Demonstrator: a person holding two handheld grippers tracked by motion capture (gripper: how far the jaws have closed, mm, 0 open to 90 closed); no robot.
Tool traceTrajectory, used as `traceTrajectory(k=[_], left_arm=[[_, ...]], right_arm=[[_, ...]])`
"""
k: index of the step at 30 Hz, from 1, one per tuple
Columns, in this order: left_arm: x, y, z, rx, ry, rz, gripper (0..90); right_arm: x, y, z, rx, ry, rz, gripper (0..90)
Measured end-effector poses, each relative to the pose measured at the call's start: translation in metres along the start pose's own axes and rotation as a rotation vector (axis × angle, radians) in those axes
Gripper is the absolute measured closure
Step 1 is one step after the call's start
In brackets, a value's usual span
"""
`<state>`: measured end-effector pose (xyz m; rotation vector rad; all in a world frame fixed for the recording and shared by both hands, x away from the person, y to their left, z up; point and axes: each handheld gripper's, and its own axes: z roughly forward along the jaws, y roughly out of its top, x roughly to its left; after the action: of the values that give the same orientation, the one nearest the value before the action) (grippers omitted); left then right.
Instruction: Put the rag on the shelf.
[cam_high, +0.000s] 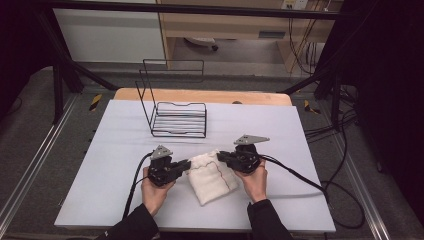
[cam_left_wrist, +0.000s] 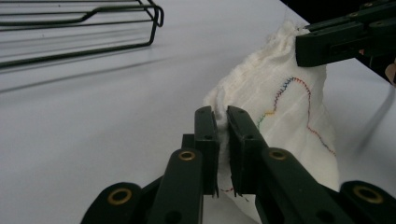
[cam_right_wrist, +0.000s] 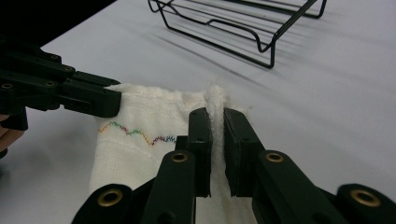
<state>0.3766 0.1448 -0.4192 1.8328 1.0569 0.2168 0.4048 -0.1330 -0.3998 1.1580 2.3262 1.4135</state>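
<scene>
Near the front middle of the table, a white cloth (cam_high: 212, 176) lay bunched on the pale sheet, a wavy line of multicoloured stitching (cam_left_wrist: 285, 98) running across it. It looked light and limp, woven loosely enough to crease and sag wherever it was not held, so it would likely drape rather than keep any shape, and a pinch at an edge or corner seemed the sensible way to take it. That was how it was held. The left gripper (cam_high: 187, 165) had its jaws closed on a thin fold at the cloth's left edge, with fabric visibly squeezed between the two black pads in the left gripper view. The right gripper (cam_high: 221, 157) had its jaws closed on a ridge of cloth at the far right corner, the fabric standing up in a narrow crest between them in the right gripper view. Between the two pinches the cloth rose slightly off the sheet, while its near part rested flat. Being soft, it seemed unlikely to be harmed by a firm grip, though a shallow pinch could slip off the frayed edge. Farther back, well apart from the cloth, stood a black wire rack (cam_high: 178, 119) with a tall wire back.
</scene>
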Motion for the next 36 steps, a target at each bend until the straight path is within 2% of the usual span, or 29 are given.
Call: traceTrajectory(k=[1, 3, 6, 19, 26, 27, 29, 31, 36], left_arm=[[-0.001, 0.001, -0.002, -0.01, 0.002, 0.006, 82.9], [-0.004, 0.003, -0.004, -0.029, 0.002, 0.014, 82.9], [-0.007, 0.007, -0.009, -0.062, 0.006, 0.031, 82.9], [-0.017, 0.017, -0.024, -0.153, -0.02, 0.053, 82.9], [-0.025, 0.028, -0.034, -0.209, -0.022, 0.087, 83.0], [-0.026, 0.03, -0.035, -0.219, -0.025, 0.09, 83.0], [-0.027, 0.033, -0.038, -0.231, -0.026, 0.093, 83.0], [-0.028, 0.036, -0.04, -0.245, -0.031, 0.092, 83.0], [-0.028, 0.044, -0.045, -0.278, -0.037, 0.086, 83.1]], right_arm=[[0.0, 0.0, 0.0, 0.0, 0.0, 0.0, 82.1], [0.004, -0.001, -0.006, -0.041, -0.012, -0.011, 82.1], [0.006, 0.0, -0.012, -0.075, -0.016, -0.015, 82.2], [0.014, 0.005, -0.032, -0.174, -0.012, -0.036, 82.2], [0.022, 0.011, -0.045, -0.242, -0.032, -0.048, 82.3], [0.024, 0.013, -0.049, -0.266, -0.038, -0.05, 82.4], [0.025, 0.014, -0.051, -0.274, -0.038, -0.051, 82.4], [0.028, 0.017, -0.055, -0.306, -0.041, -0.053, 82.4], [0.031, 0.021, -0.058, -0.341, -0.049, -0.059, 82.4]])
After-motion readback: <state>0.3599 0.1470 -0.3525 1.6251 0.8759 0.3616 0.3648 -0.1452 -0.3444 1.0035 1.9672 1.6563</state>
